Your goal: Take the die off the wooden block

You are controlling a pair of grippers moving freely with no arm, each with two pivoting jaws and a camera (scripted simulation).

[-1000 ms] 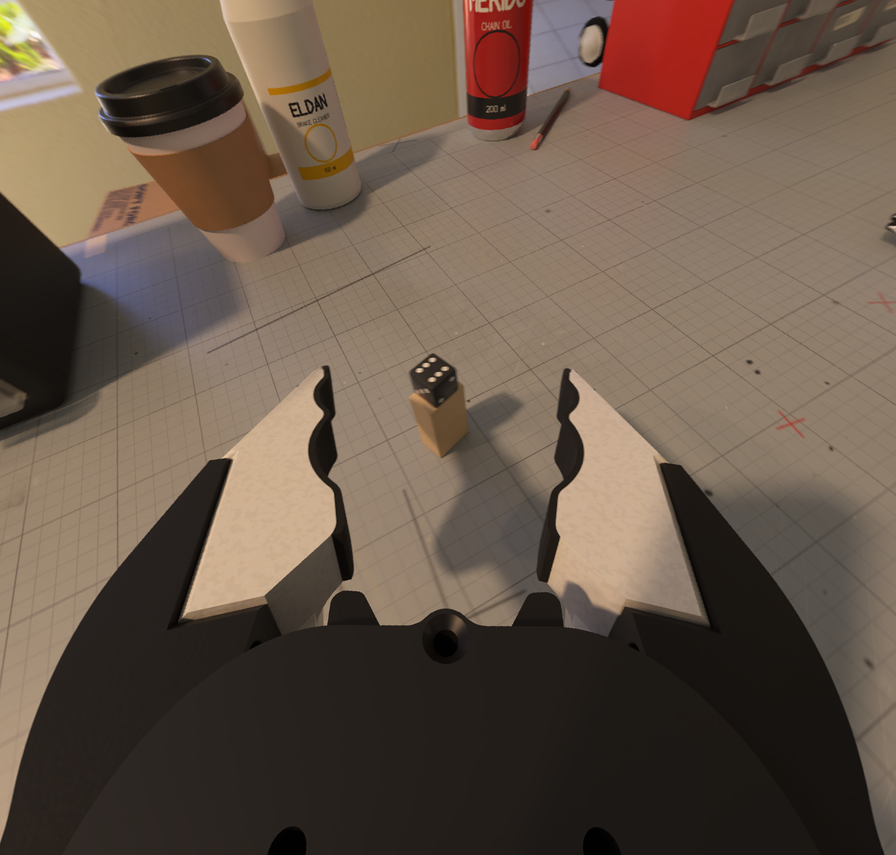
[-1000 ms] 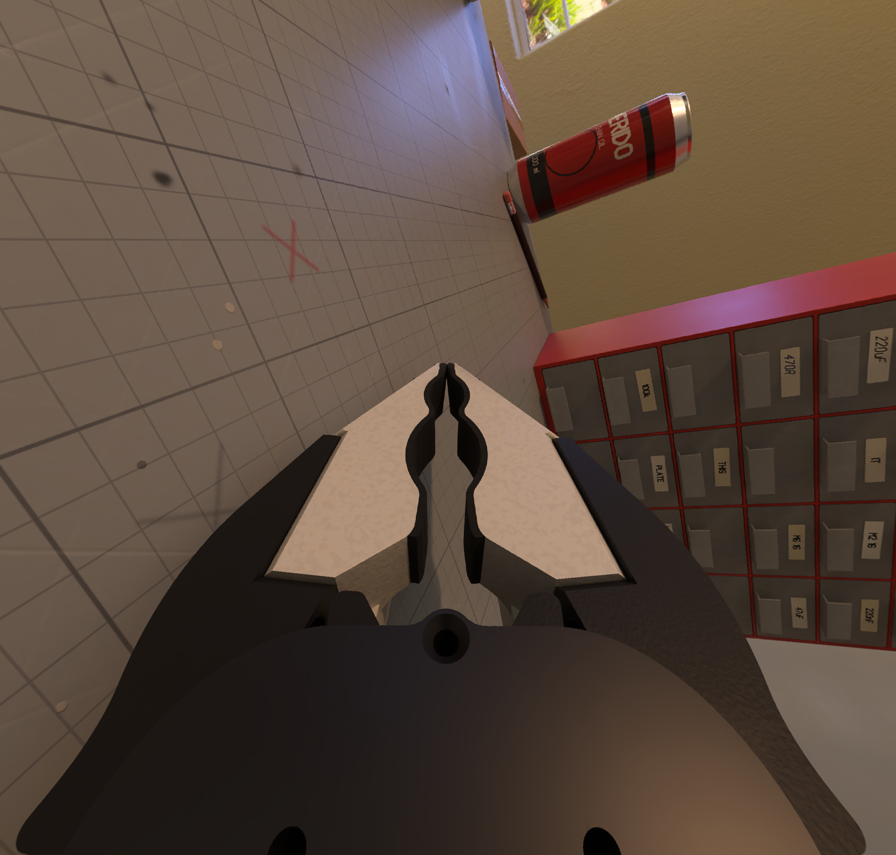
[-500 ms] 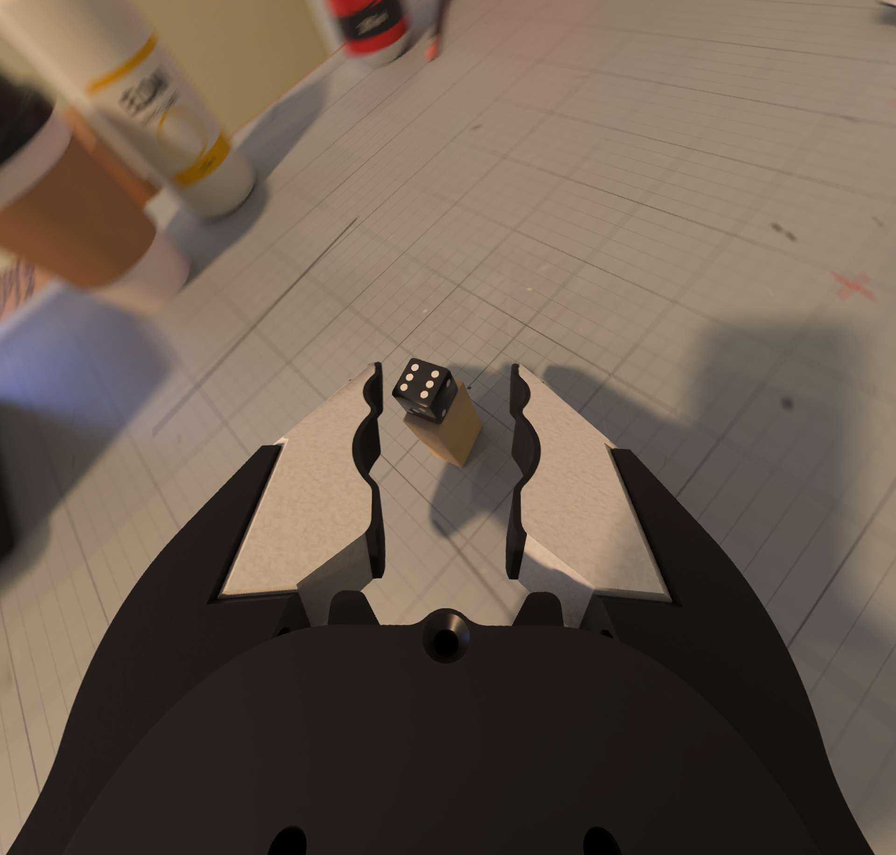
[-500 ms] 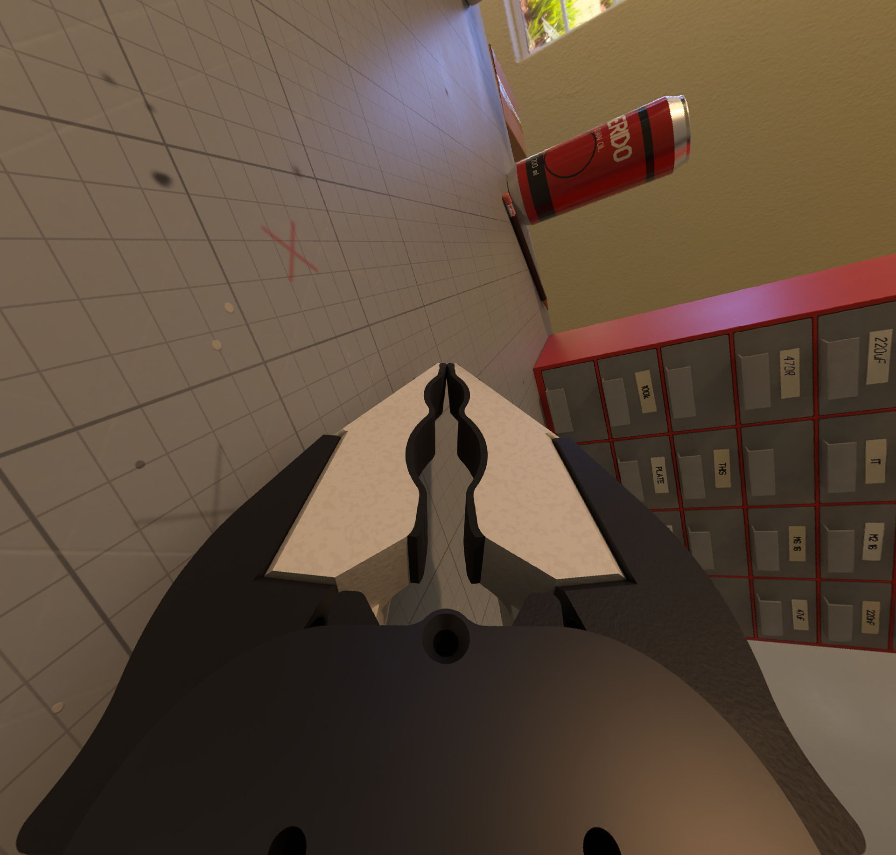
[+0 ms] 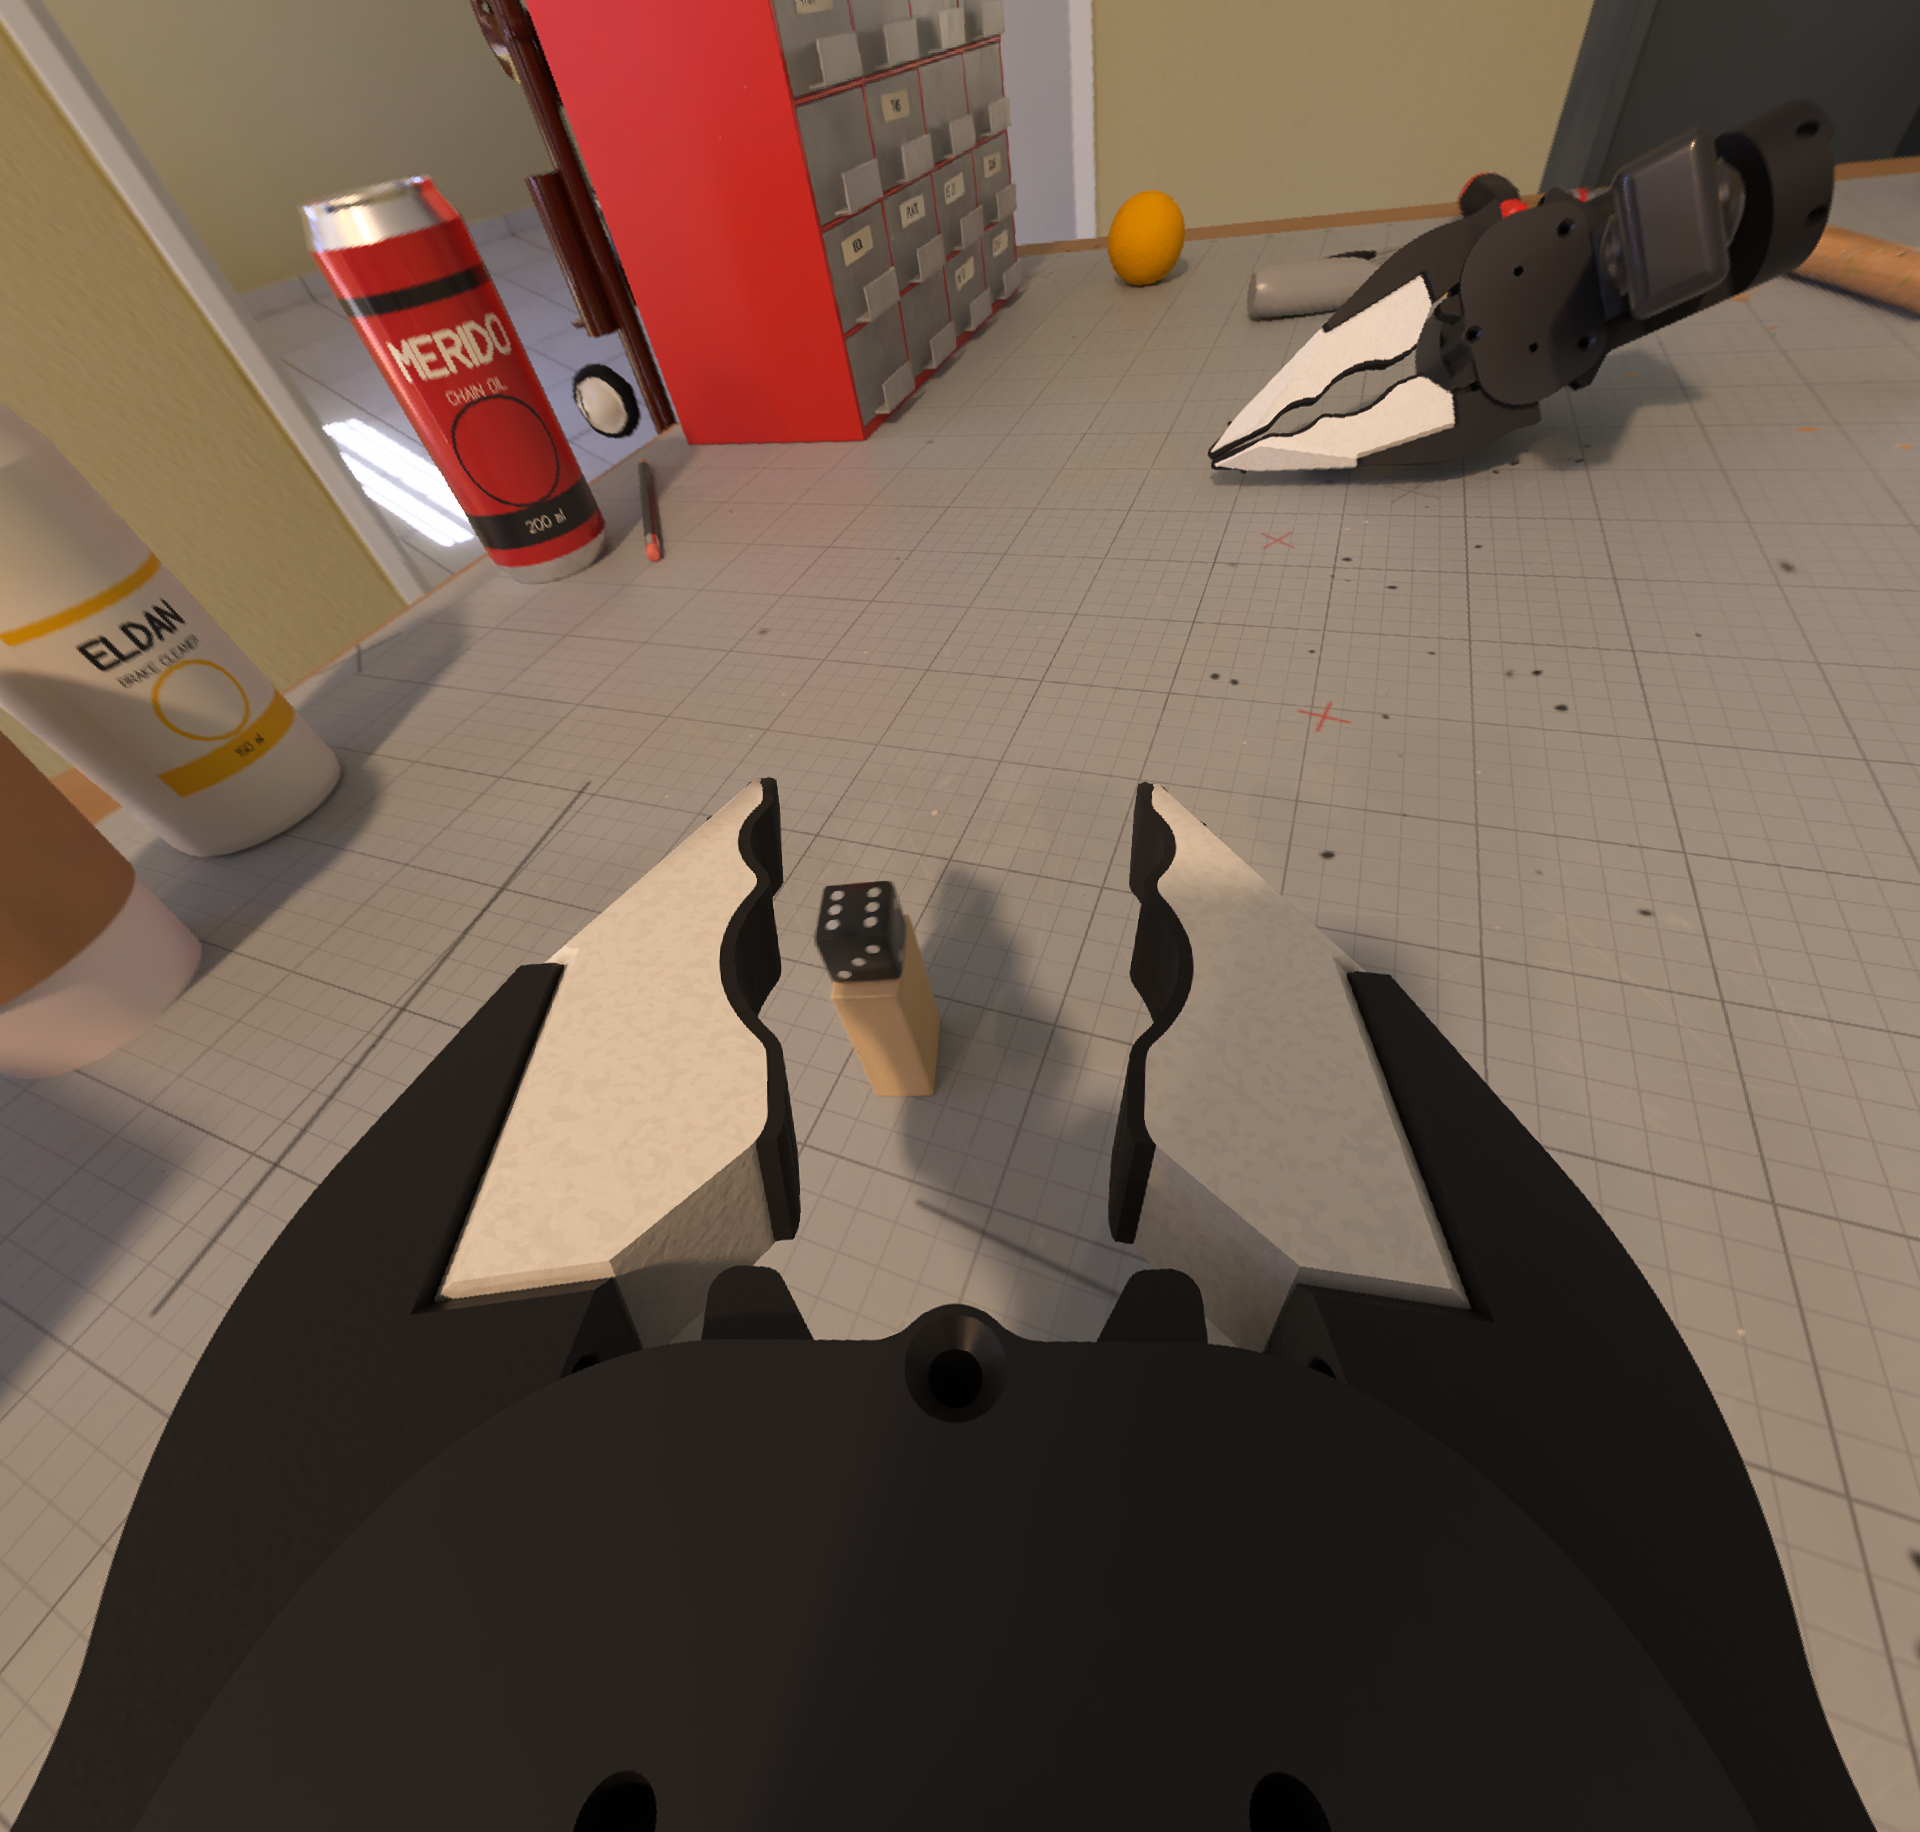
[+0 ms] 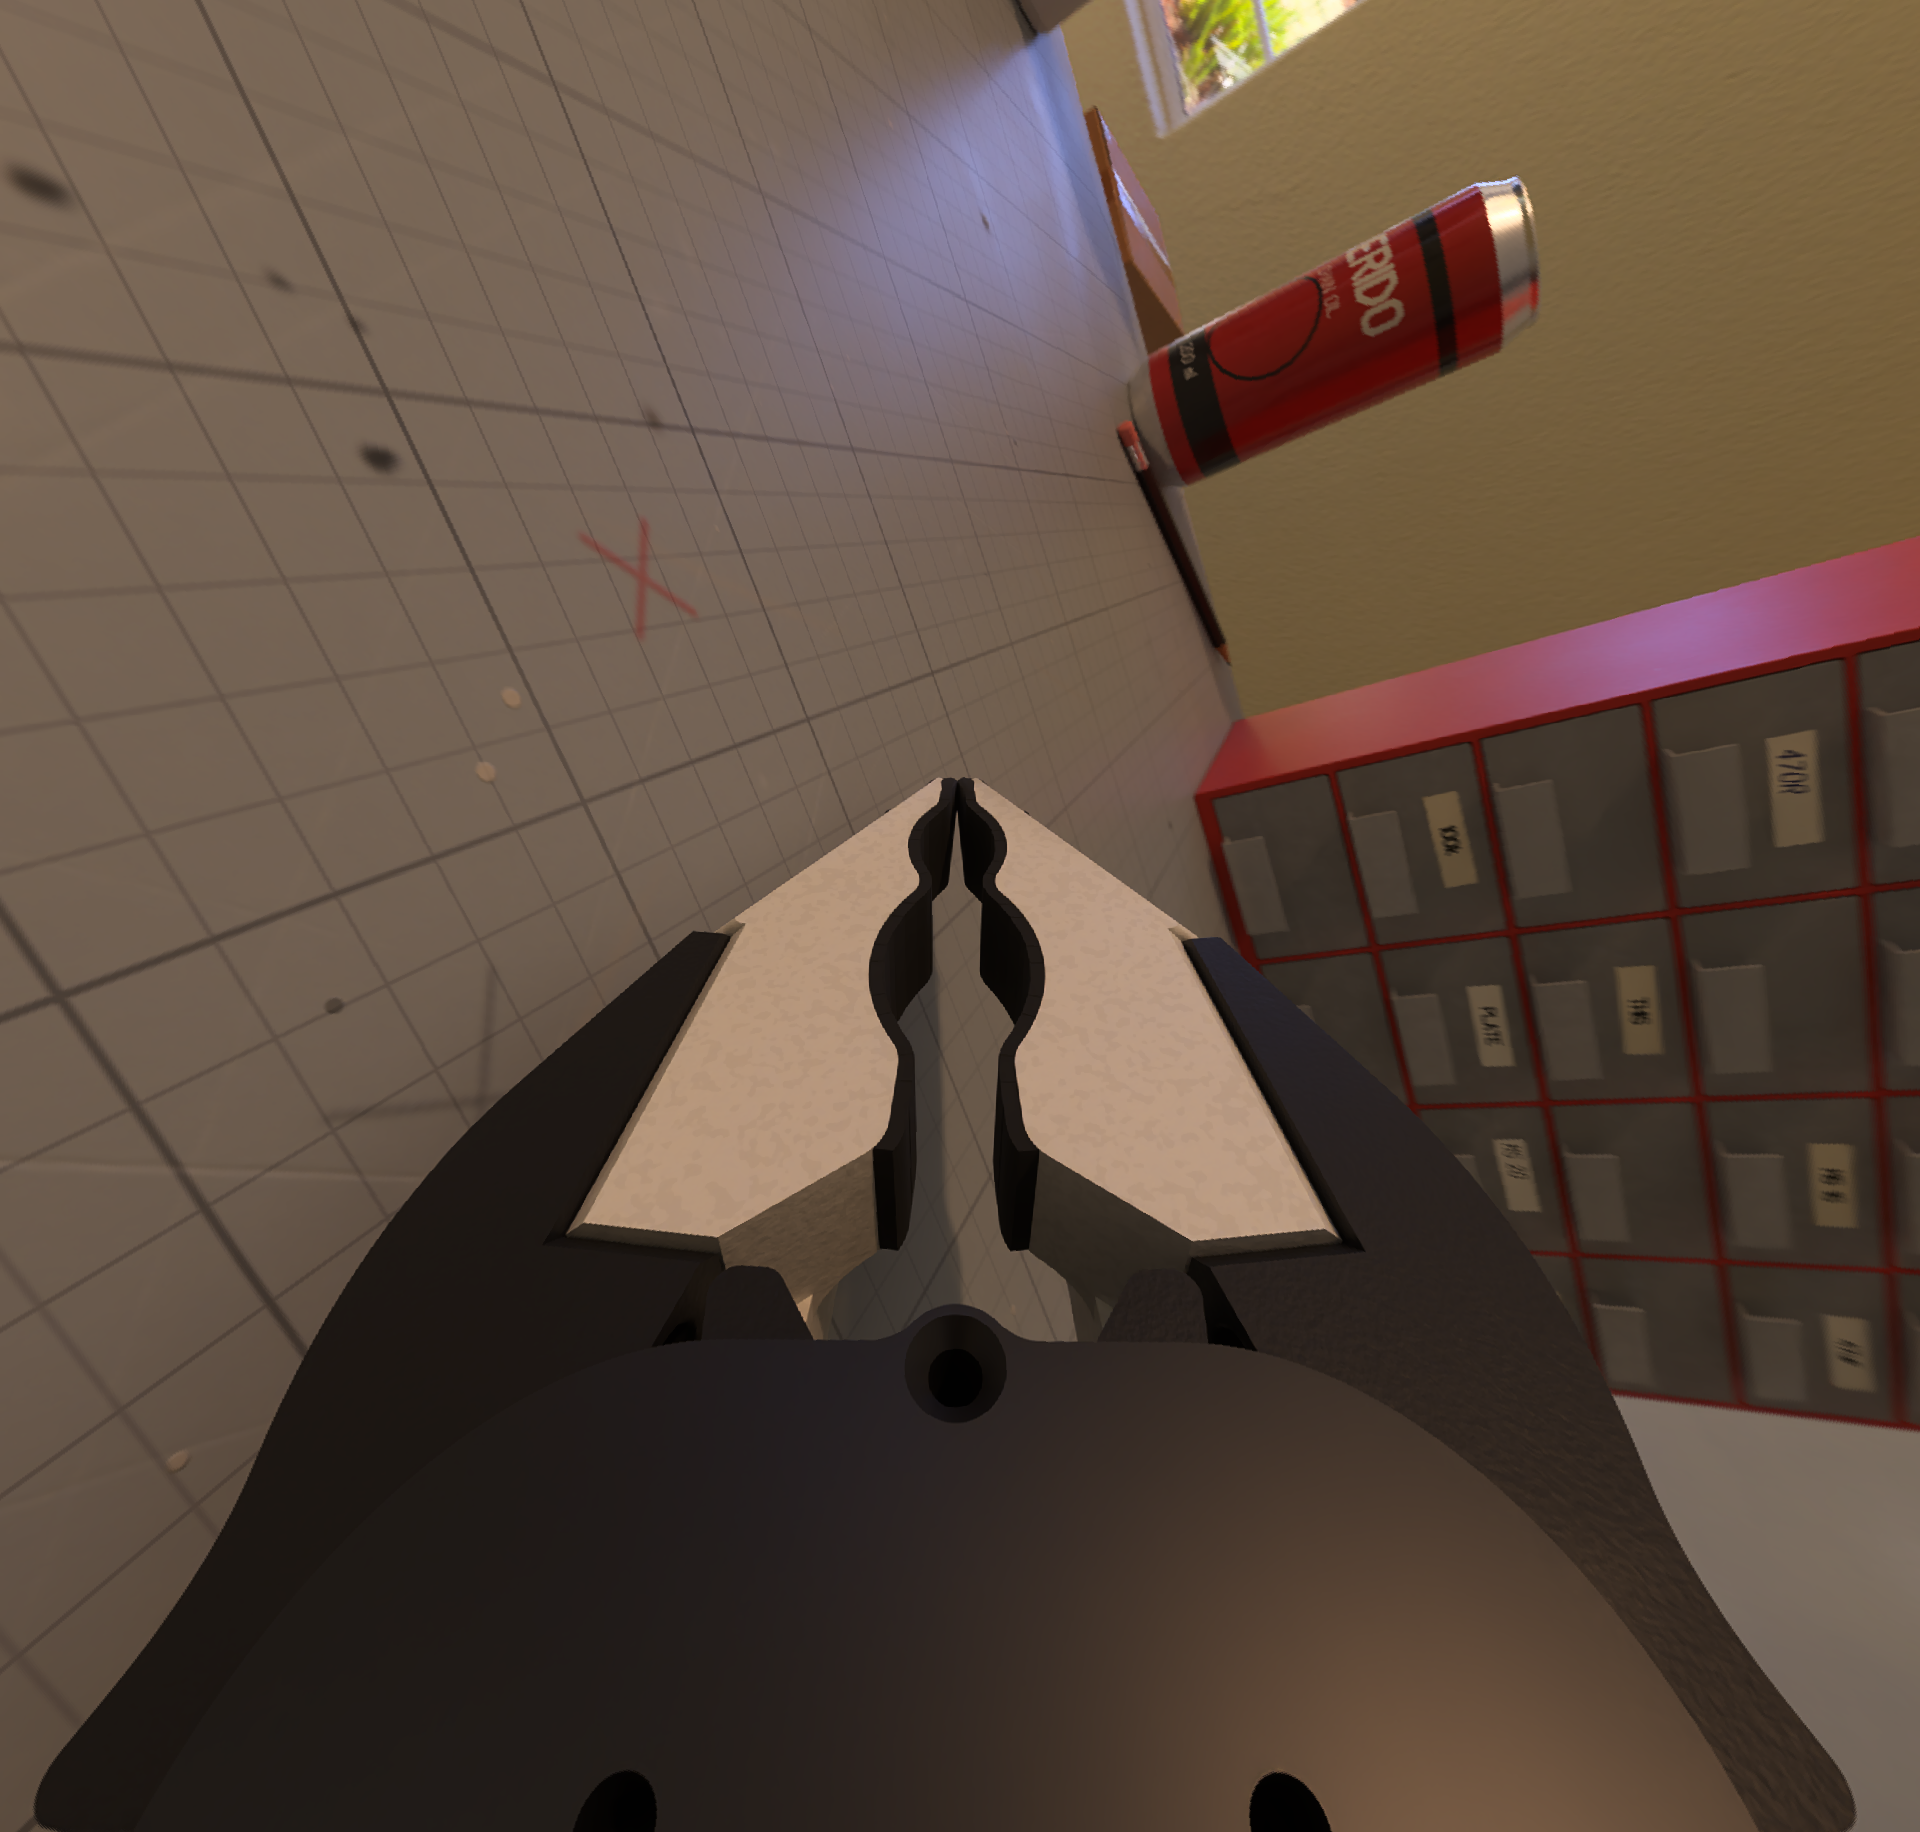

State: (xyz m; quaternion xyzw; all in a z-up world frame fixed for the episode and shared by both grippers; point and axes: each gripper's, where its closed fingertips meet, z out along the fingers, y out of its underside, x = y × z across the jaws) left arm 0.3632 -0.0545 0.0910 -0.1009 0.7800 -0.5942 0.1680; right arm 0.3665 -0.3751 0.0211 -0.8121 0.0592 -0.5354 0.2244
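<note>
A black die (image 5: pixel 858 930) with white pips sits on top of a small upright wooden block (image 5: pixel 889 1024) on the grey grid mat. My left gripper (image 5: pixel 954 790) is open, and the die and block stand between its two fingers, close to the left finger (image 5: pixel 665 1013), not touched. My right gripper (image 6: pixel 956 785) is shut and empty, lying low over the mat; it also shows in the left wrist view (image 5: pixel 1226 454) at the far right. The die and block are out of the right wrist view.
A red can (image 5: pixel 457 380), a white bottle (image 5: pixel 156 660) and a paper coffee cup (image 5: pixel 62 941) stand at the left. A red drawer cabinet (image 5: pixel 831 151), a pencil (image 5: pixel 649 509) and an orange (image 5: pixel 1145 236) lie farther back. The cabinet (image 6: pixel 1621 993) is beside my right gripper.
My left gripper has moved forward around the die and block, turned to the right and opened wider again after narrowing. The right gripper has not moved.
</note>
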